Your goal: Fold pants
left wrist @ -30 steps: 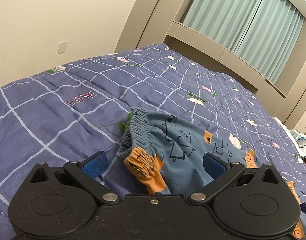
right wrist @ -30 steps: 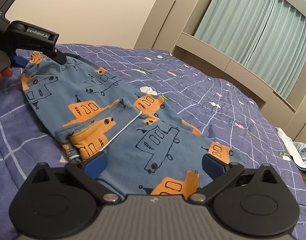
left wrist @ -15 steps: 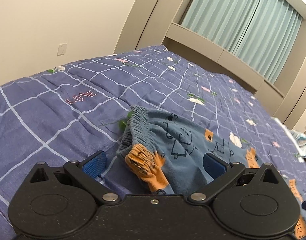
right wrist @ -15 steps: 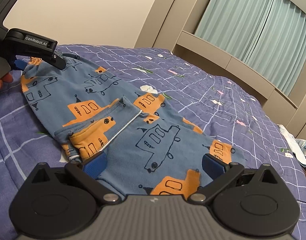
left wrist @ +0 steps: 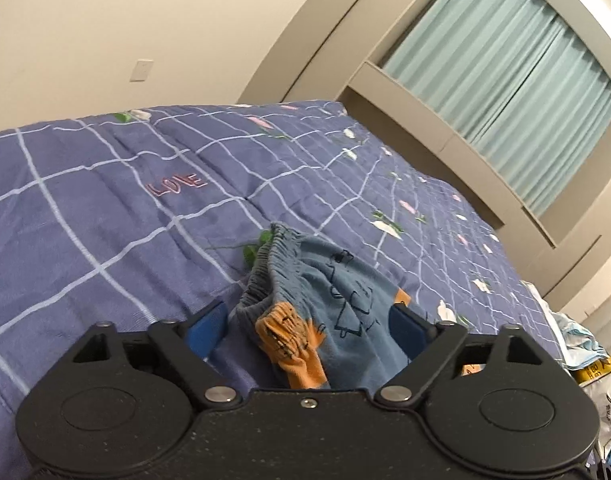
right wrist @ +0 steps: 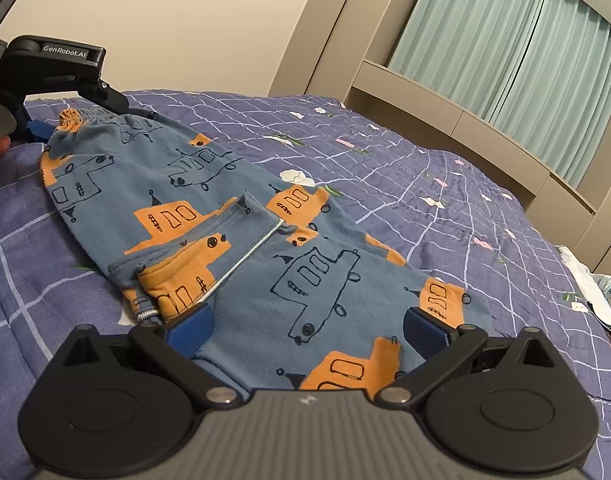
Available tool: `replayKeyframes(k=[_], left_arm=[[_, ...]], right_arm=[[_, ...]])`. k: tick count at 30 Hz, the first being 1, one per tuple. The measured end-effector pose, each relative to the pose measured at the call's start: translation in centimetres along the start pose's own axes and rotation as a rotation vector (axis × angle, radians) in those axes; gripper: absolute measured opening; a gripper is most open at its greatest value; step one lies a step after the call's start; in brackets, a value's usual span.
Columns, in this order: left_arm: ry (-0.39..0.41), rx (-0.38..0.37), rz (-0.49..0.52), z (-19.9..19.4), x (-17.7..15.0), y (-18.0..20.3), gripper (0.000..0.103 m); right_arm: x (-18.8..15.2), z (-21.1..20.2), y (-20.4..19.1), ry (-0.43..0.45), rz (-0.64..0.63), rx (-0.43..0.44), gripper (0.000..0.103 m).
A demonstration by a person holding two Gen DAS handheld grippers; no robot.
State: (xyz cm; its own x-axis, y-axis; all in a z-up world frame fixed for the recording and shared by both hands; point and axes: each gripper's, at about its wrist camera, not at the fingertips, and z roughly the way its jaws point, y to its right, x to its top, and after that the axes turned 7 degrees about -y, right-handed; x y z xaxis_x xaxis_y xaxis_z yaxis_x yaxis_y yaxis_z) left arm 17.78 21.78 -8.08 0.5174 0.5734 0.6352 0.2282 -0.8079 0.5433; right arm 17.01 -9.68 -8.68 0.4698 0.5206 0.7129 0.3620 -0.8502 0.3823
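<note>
The blue cotton pants with orange truck prints (right wrist: 233, 216) lie on the purple checked quilt (left wrist: 105, 216). My left claw (left wrist: 305, 324) has just been closing around the bunched waistband, pads not yet pressing; I should pinch both layers squarely. My right claw (right wrist: 305, 328) stands wide over the hem.

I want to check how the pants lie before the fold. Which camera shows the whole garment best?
The right wrist view: the pants stretch across the quilt from the waistband to the end near the camera. The left wrist view shows only the bunched elastic waistband between the left gripper pads.
</note>
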Motion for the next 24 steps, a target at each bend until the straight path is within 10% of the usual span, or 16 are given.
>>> replayKeyframes(k=[10, 24], left_arm=[[-0.034, 0.032, -0.095, 0.0, 1.1, -0.1, 0.025], [0.036, -0.018, 0.218, -3.4, 3.0, 9.8, 0.021]], right_arm=[[0.0, 0.0, 0.1, 0.0, 0.006, 0.004, 0.103], [0.7, -2.1, 2.3, 0.06, 0.083, 0.012, 0.103]])
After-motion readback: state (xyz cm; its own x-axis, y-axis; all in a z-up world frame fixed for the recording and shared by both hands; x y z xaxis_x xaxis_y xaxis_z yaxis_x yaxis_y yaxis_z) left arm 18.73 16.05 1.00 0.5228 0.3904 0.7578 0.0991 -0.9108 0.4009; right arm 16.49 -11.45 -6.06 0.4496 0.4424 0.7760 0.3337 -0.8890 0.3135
